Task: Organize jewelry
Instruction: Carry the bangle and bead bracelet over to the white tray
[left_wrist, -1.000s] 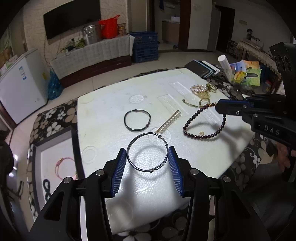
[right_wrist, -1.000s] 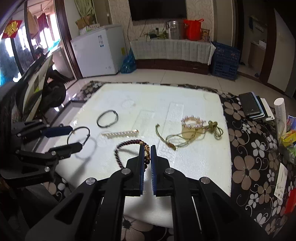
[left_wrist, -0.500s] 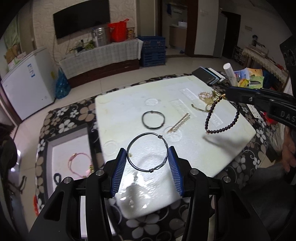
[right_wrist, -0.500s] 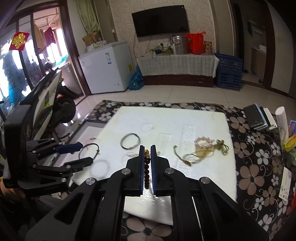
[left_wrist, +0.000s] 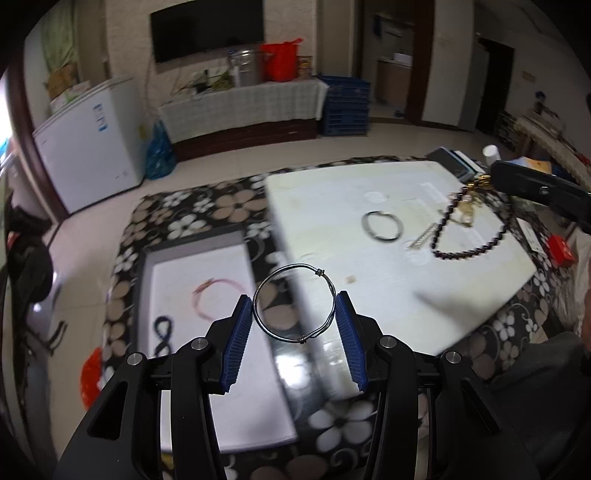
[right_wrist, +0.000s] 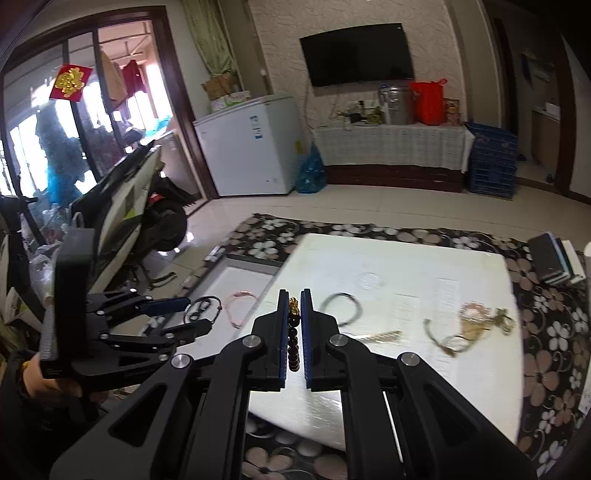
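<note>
Jewelry hangs in both tools above the table. The thin round wire bangle (left_wrist: 294, 303), grey metal with two small wound knots, is pinched across its width between the ribbed blue pads of the left gripper (left_wrist: 294, 334), its ring upright over the edge of the white foam board (left_wrist: 369, 295), with the shallow white-lined tray (left_wrist: 221, 354) just beyond at nine o'clock. In that tray lie a pink cord loop (left_wrist: 218, 300) and a dark twisted cord (left_wrist: 162, 334). The left tool tilts steeply downward.

The right gripper (right_wrist: 294, 332) has its blue pads pressed nearly together on a strand of glossy dark round beads (right_wrist: 293, 341) topped by a small gold charm. In the left wrist view the same strand dangles in an open curve at two o'clock.

On the matte foam board, seen from the right wrist, rest a plain black ring bracelet (right_wrist: 341, 308) at twelve o'clock, a straight pale pearl bar (right_wrist: 380, 336) at one o'clock and a tangle of olive cord and pearls (right_wrist: 476, 321) at two o'clock. A hand (right_wrist: 44, 384) grips the left tool's handle at nine o'clock.
</note>
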